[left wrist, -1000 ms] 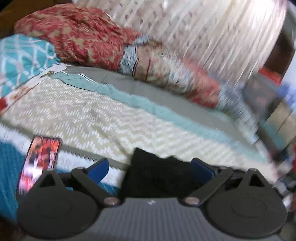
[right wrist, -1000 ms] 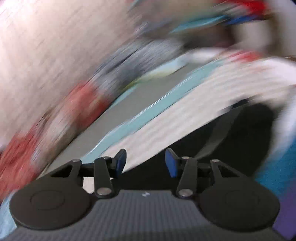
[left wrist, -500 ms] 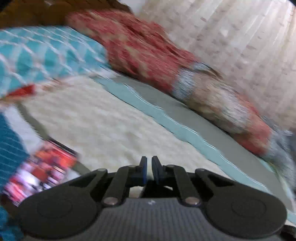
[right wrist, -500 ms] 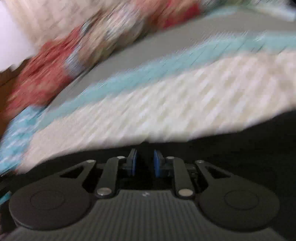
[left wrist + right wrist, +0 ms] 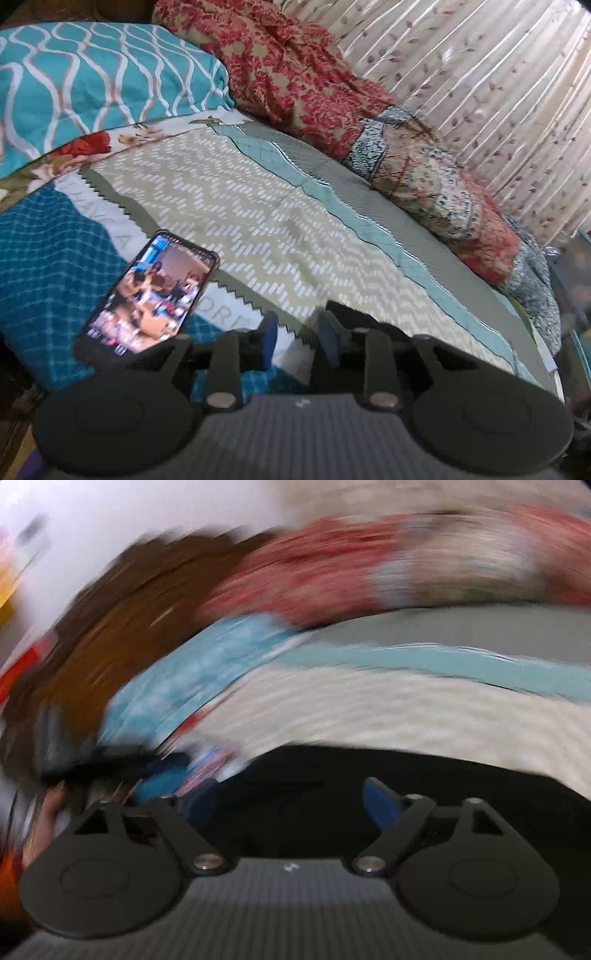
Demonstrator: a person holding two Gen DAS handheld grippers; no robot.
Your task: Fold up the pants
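Showing: a bed seen from two handheld grippers, one view sharp, one smeared with blur.
Bedspread (image 5: 258, 221): quilted cotton across the middle of the left wrist view, beige with white zigzag dashes, edged by a pale teal band and saw-tooth trim.
Pillow (image 5: 92, 74): upper left, plump, turquoise with wavy white lines.
Blanket (image 5: 295, 74): top centre, crumpled red and tan floral cloth, running down the right side into a paler patchwork roll.
Curtain (image 5: 480, 74): upper right, cream, pleated, with small leaf sprigs.
Phone (image 5: 147, 299): lower left, a flat rounded rectangle in a dark case, screen lit, lying on blue checked fabric.
Pants (image 5: 354, 314): black, matte, soft; only a small dark fold shows just right of the blue pads near bottom centre. In the right wrist view they (image 5: 369, 771) spread as a wide dark sheet across the lower middle, on the beige quilt.
Left gripper (image 5: 297, 341): tilted down over the bed edge, jaws narrowly parted after just opening a little; nothing is pinched, bedding shows through the gap.
Right gripper (image 5: 291, 805): jaws just swung wide apart, hovering over the black cloth, pads not pressing it.
Person's hand (image 5: 48, 812): blurred, lower left of the right wrist view.
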